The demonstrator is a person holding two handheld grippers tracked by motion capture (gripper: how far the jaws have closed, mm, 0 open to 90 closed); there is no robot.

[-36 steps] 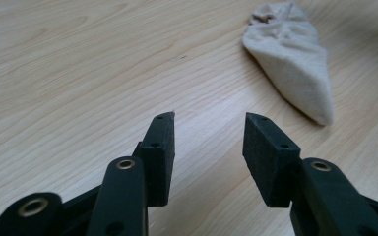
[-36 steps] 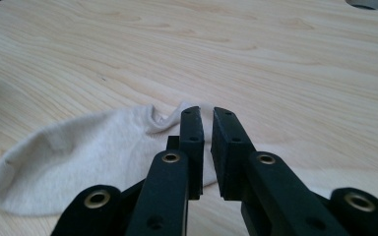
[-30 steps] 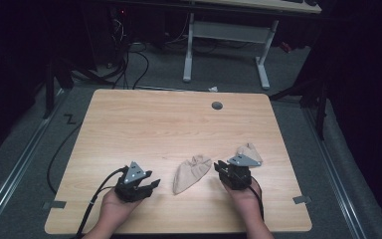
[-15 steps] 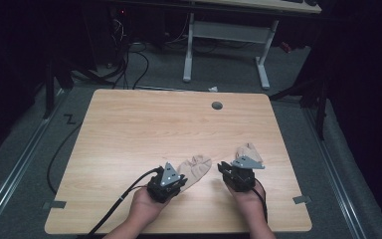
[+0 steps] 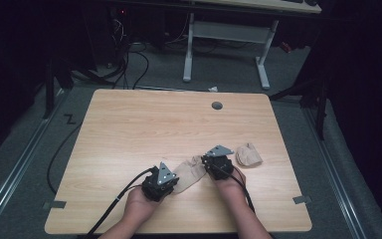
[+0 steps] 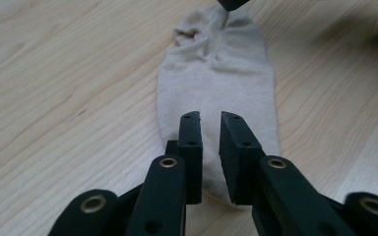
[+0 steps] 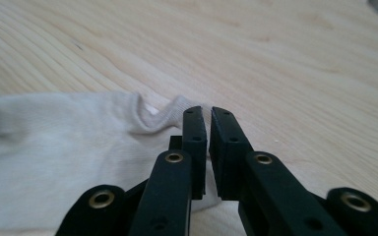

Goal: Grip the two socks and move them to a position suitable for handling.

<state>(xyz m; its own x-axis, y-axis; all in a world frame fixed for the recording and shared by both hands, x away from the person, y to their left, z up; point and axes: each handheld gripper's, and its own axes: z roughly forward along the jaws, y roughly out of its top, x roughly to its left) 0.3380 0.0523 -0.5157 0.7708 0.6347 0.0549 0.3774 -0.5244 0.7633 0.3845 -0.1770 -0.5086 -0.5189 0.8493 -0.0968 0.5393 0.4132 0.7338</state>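
Observation:
A beige sock [image 5: 189, 172] lies flat on the wooden table [image 5: 154, 129] near its front edge, between my two grippers. My left gripper [image 5: 161, 181] sits at the sock's near-left end. In the left gripper view its jaws [image 6: 210, 118] stand a narrow gap apart over the sock [image 6: 216, 73]. My right gripper [image 5: 219, 162] is at the sock's other end. Its jaws [image 7: 209, 112] are pressed almost together on the cuff edge of the sock [image 7: 54, 147], which puckers there. The right gripper's tip [image 6: 231, 4] touches the wrinkled cuff.
A second beige sock [image 5: 248, 155] lies bunched just right of the right gripper. A grey cable grommet [image 5: 217, 105] sits near the table's far edge. Black cables trail from both grippers off the front edge. A white desk frame [image 5: 224, 45] stands beyond the table.
My left gripper has moved right to the sock's near end. My right gripper has shifted left and forward, from beside the second sock to the first sock's cuff.

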